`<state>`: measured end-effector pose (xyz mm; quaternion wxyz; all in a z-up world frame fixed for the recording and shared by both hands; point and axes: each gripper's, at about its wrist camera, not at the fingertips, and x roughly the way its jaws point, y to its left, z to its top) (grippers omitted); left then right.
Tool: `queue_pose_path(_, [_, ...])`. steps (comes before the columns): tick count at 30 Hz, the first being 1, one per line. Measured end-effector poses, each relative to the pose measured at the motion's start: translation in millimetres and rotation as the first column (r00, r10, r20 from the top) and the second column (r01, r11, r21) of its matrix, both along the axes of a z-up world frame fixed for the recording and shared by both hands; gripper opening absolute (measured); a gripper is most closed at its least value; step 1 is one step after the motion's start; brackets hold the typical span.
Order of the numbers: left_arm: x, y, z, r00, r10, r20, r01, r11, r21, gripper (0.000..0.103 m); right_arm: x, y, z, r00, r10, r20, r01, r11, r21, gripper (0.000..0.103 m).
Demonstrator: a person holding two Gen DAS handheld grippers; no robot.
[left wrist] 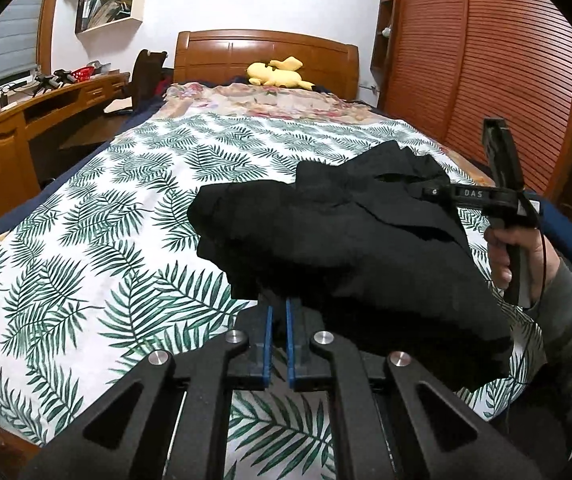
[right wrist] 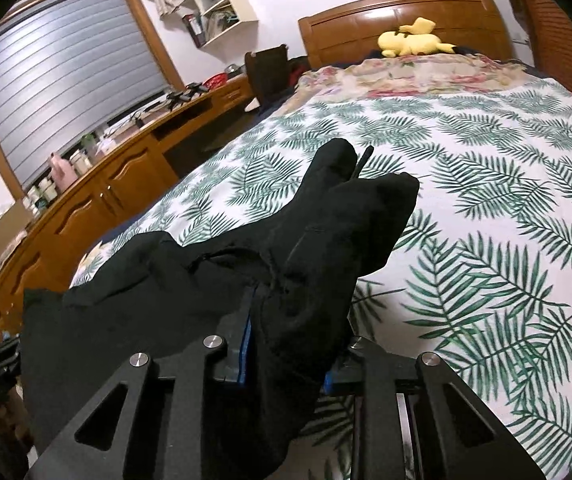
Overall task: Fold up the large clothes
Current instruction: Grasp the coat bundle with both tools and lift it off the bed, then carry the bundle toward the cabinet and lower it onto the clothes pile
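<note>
A black garment (left wrist: 350, 240) hangs bunched between both grippers above the leaf-print bedspread (left wrist: 126, 200). My left gripper (left wrist: 279, 300) is shut on the garment's near edge; its blue-padded fingers (left wrist: 267, 332) stand close together and their tips are hidden in the cloth. In the left wrist view the right gripper (left wrist: 438, 192) reaches in from the right and is shut on the garment's far side. In the right wrist view the garment (right wrist: 306, 248) is draped over my right gripper (right wrist: 286, 304), hiding its fingertips, and trails off to the left.
The bed (right wrist: 486, 200) fills the middle, with a wooden headboard (left wrist: 266, 56), a yellow plush toy (left wrist: 278, 74) and a floral blanket (left wrist: 270, 100) at its far end. A wooden desk with cabinets (right wrist: 98, 192) runs along the left. A slatted wardrobe (left wrist: 486, 60) stands on the right.
</note>
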<state>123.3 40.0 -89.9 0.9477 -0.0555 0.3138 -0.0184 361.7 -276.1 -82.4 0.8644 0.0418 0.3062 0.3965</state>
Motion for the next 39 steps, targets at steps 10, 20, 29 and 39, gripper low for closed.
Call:
queue_pose_path(10, [-17, 41, -10, 1.000, 0.014, 0.026, -0.013, 0.999, -0.031, 0.005, -12, 56, 9, 0.996, 0.073, 0.054, -0.068, 0.994, -0.088, 0.024])
queue_pose_path(20, [-53, 172, -2, 0.984, 0.160, 0.083, -0.158, 0.987, -0.024, 0.005, -20, 224, 29, 0.979, 0.189, 0.077, -0.176, 0.972, -0.156, 0.024])
queue_pose_path(29, [-101, 288, -13, 0.926, 0.364, 0.097, -0.366, 0.931, -0.001, 0.005, -32, 429, 38, 0.939, 0.336, 0.079, -0.313, 0.926, -0.212, 0.024])
queue_pose_path(39, [-123, 357, -31, 0.845, 0.528, 0.082, -0.532, 0.846, 0.040, 0.005, -34, 574, 27, 0.901, 0.418, 0.112, -0.382, 0.890, -0.250, 0.027])
